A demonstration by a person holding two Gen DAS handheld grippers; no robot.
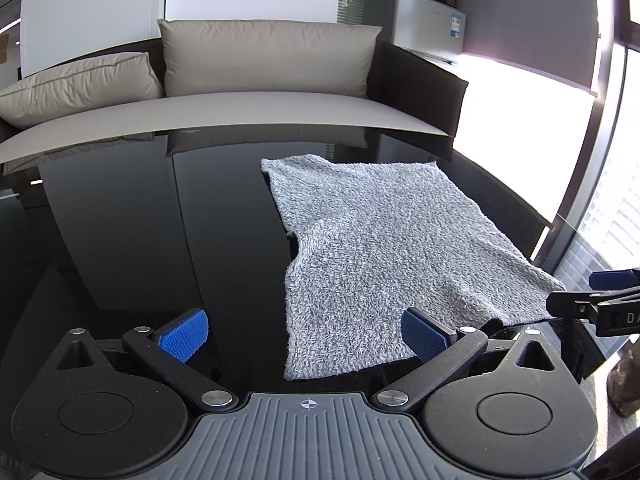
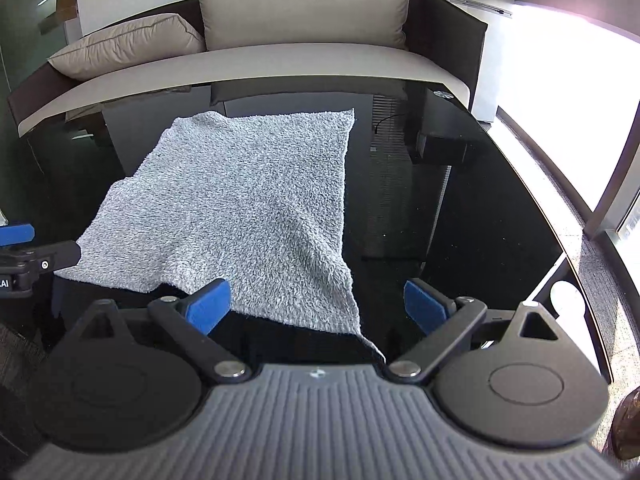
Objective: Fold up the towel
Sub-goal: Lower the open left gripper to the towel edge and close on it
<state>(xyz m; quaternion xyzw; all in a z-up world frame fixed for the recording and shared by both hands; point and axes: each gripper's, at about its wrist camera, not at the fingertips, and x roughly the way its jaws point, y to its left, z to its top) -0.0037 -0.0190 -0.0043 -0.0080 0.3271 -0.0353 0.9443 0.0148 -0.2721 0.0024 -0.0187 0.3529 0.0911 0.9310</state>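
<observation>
A grey towel (image 1: 372,248) lies rumpled on a glossy black surface (image 1: 140,220). Left claw (image 1: 304,336) and right claw (image 2: 316,308) are spread open, empty, at its near corners. A pinch may slip on the thick pile.

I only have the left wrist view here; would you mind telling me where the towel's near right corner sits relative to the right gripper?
Observer: In the right wrist view the towel's near right corner lies between the open fingers of the right gripper, close to its body.
Operator: Thank you. Is that gripper holding any cloth?
Observer: No, its left pad sits over the towel's near edge and its right pad is over bare table; nothing is pinched.
Operator: Is the table beyond the towel's right edge free?
Observer: Only dark glossy glass shows there, with reflections.
</observation>
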